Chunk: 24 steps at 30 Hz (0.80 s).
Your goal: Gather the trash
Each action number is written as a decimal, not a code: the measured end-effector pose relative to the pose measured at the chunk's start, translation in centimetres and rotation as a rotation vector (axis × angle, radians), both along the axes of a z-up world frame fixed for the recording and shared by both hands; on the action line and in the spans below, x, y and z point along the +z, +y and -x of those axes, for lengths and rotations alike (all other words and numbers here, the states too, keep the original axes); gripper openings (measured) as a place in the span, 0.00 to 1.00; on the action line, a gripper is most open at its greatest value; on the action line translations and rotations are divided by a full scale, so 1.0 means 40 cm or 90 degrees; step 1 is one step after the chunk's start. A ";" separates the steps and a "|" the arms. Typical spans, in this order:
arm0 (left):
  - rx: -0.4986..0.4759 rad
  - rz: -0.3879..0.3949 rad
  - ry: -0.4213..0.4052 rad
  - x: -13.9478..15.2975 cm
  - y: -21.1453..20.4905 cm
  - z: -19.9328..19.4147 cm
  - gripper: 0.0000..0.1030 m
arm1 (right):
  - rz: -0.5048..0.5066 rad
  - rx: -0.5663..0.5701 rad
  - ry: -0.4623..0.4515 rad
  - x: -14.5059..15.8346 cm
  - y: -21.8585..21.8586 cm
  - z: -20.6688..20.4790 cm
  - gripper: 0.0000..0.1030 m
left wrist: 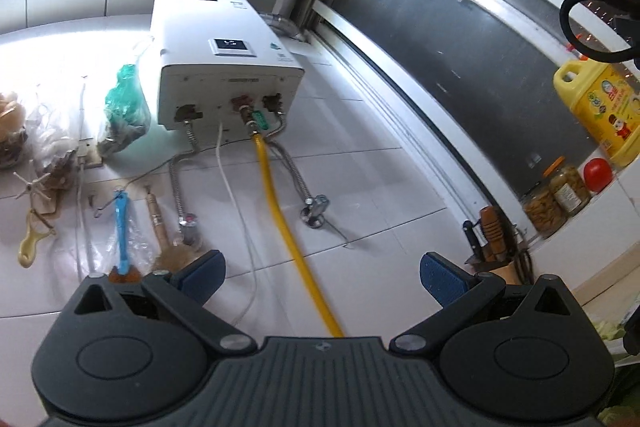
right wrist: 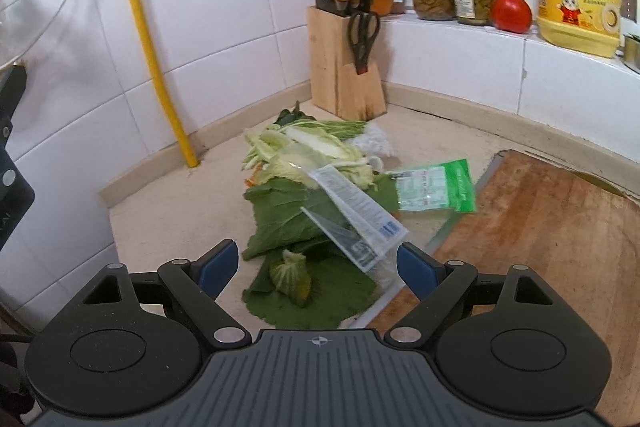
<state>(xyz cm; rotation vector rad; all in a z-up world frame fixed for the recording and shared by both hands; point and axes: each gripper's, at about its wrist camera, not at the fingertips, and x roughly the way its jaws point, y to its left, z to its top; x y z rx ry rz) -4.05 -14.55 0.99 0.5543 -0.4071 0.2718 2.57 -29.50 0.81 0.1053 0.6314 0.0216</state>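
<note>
Right tool [right wrist: 318, 269] hovering low over beige stone bench [right wrist: 168, 183], jaws wide, gripping nothing; likely lining up on trash.

Trash lying heaped in bench corner: pile of green and pale cabbage leaves [right wrist: 296, 195], clear printed plastic wrapper [right wrist: 352, 211] resting on top, green-and-white plastic packet [right wrist: 436, 187] at edge of round wooden cutting board [right wrist: 540, 227].

Left tool [left wrist: 322, 277] pointing up at white wall-mounted water heater [left wrist: 224, 67], wide and empty, seemingly parked out of way.

Wooden knife block [right wrist: 344, 67] standing behind heap, well apart.
</note>
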 end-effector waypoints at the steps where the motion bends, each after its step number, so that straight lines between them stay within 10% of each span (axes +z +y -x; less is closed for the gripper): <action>1: -0.005 0.001 0.009 0.000 -0.006 -0.005 0.98 | -0.003 -0.002 0.001 -0.002 -0.008 -0.001 0.88; 5: -0.032 0.026 0.088 0.003 -0.020 -0.037 0.98 | -0.009 -0.007 0.006 -0.014 -0.033 -0.011 0.88; 12: -0.086 0.168 0.392 0.008 -0.012 -0.159 0.98 | 0.001 -0.019 0.028 -0.040 -0.071 -0.043 0.88; 24: -0.106 0.291 0.605 -0.040 -0.007 -0.296 0.98 | 0.026 0.009 0.046 -0.068 -0.095 -0.123 0.88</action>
